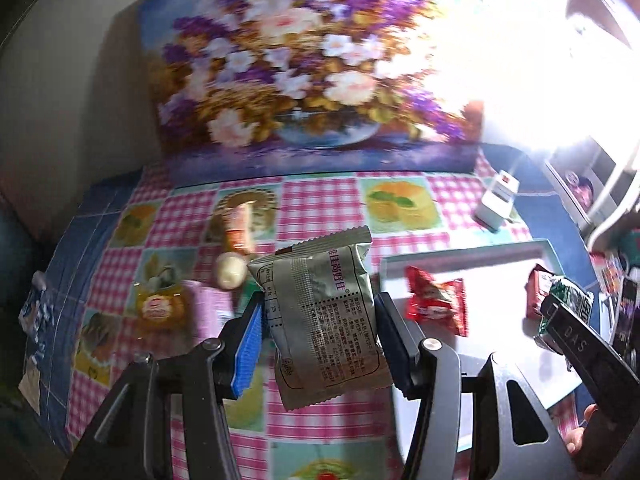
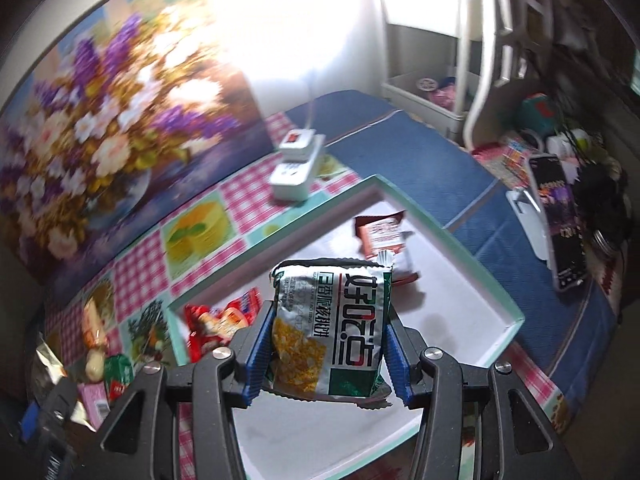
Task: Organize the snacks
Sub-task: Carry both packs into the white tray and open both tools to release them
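Step in hand: carrying, by the look of it; two snack packets aloft, bound for the tray.
Left tongs (image 1: pixel 320 332): clamped across the middle of a grey-silver foil packet with purple print (image 1: pixel 324 312), held upright above the checked cloth, just left of the tray's near corner.
Loose snacks left of those tongs: a yellow cellophane-wrapped sweet with a red label (image 1: pixel 160 306), a pale round wrapped sweet (image 1: pixel 231 274) and an orange-pink tube-shaped wrapper (image 1: pixel 240 228), all lying on the cloth, not yet sorted.
Tray: shallow white rectangular tray with a mint-green rim (image 1: pixel 472 249), right of the left tongs; two red crinkled wrappers (image 1: pixel 438 304) inside, near its left wall.
Right tongs (image 2: pixel 326 354): clamped on a white-and-green foil packet with a corn-flake picture (image 2: pixel 332 332), hanging over the tray floor; a red-brown flat packet (image 2: pixel 382 236) lying beyond it.
Next move, as judged: lowering each packet to a bare patch of tray floor, clear of the wrappers, then parting the fingers.
Surface: pink-gingham oilcloth with fruit and cake squares (image 1: pixel 320 200), blue quilted cover at the edges.
Room: large flower painting (image 1: pixel 304 64) propped behind; white power strip (image 2: pixel 298 160) beyond the tray; glaring light top right; cluttered white shelving, blurred.
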